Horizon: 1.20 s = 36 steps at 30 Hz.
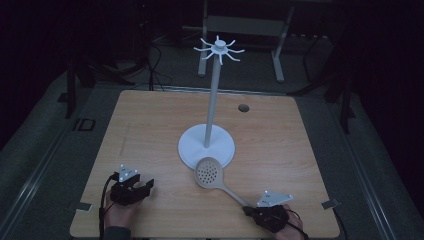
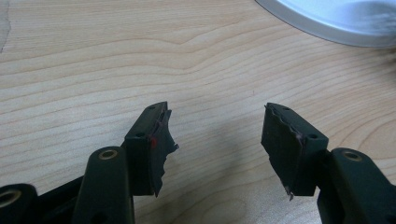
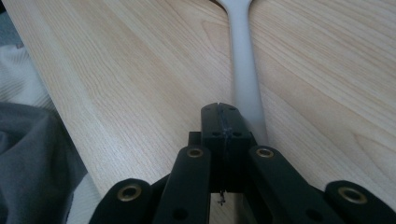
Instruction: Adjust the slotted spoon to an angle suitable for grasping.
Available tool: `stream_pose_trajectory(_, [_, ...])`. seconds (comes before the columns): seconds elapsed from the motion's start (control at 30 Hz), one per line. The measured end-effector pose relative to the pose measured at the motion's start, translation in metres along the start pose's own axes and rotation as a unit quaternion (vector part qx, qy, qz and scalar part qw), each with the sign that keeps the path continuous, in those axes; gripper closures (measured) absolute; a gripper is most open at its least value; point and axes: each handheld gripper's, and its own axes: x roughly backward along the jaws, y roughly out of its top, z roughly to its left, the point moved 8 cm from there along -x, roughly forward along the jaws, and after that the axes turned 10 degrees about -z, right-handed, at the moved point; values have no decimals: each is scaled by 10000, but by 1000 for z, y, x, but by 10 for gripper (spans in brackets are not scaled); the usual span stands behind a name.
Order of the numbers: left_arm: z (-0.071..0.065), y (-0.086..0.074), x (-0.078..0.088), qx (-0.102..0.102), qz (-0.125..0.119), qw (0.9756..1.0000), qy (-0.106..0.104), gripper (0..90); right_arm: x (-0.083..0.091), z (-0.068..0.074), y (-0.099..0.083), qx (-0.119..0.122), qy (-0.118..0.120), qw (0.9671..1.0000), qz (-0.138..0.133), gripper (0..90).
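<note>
A white stand with a round base (image 1: pixel 192 150), a tall pole (image 1: pixel 212 100) and a ring of hooks (image 1: pixel 219 48) on top rises from the middle of the wooden table (image 1: pixel 150 130). A beige slotted spoon (image 1: pixel 209 172) lies with its head overlapping the base's front edge, its handle (image 3: pixel 243 60) running toward the near right. My right gripper (image 1: pixel 250 210) (image 3: pixel 219 109) is at the handle's end, jaws pressed together, the handle passing just beside and under them. My left gripper (image 1: pixel 146 187) (image 2: pixel 217 130) rests open at the near left, only bare wood between its jaws.
The stand's base rim (image 2: pixel 327 23) lies ahead and to the right of the left gripper. A small round hole (image 1: pixel 243 107) sits near the table's far edge. Grey cloth (image 3: pixel 32 163) hangs past the table edge by the right gripper. Dark floor and furniture legs surround the table.
</note>
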Motion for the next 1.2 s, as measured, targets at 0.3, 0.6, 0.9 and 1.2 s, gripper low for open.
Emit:
stream_pose_trajectory(0.3, [0,0,0,-11,13,10000,1,421,2,-16,1,331,-378,9986,159,900])
stream_pose_trajectory(0.6, [-1,-1,-1,-27,35,10000,6,421,-1,-58,9,112,-882,9960,102,900])
stream_pose_trajectory(0.9, [-1,-1,-2,-46,43,10000,3,421,-15,-96,23,-606,-890,9939,-222,900])
stream_pose_trajectory(1.2, [0,-1,-1,-33,34,10000,0,421,-20,-117,38,-714,-1217,9892,-401,900])
